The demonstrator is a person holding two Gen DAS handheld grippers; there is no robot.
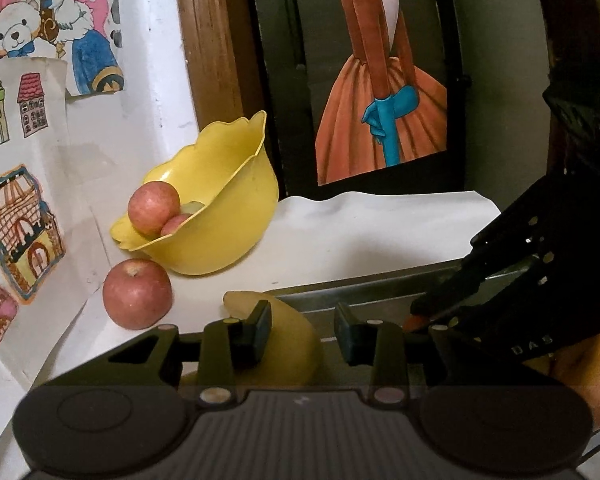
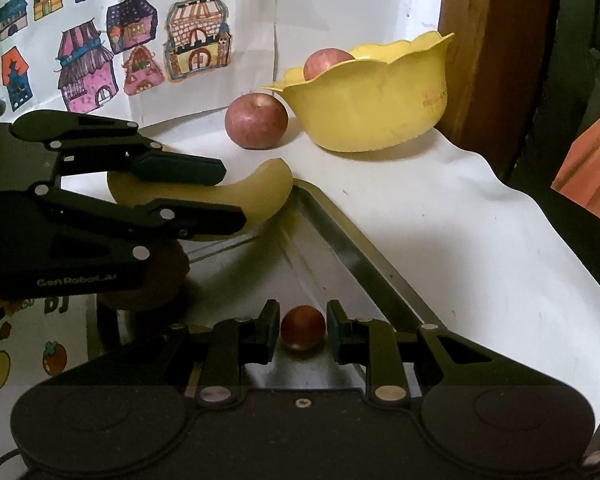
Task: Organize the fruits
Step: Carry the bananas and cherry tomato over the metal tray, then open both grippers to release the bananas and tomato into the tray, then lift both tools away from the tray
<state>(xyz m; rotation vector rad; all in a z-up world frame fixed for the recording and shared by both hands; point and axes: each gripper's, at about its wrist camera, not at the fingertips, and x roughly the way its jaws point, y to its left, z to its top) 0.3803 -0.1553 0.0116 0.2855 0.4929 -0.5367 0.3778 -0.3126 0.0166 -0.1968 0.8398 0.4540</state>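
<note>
Dim, warm indoor light is seen; edges are bowed by fisheye, corners vignetted, shadows soft, detail perhaps slightly blurred.

Each hand-held gripper is matte black with round rivets (one possibly lettered "GenRobot.AI").

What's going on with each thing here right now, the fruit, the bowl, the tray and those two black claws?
yellow bowl: upright on the white cloth, apples inside.
loose apple: on the cloth beside the bowl.
banana: between the left gripper's fingers, over the tray's corner.
left gripper: open around the banana.
small red fruit: lying in the tray.
right gripper: open around the small red fruit.
metal tray: flat on the cloth.
</note>
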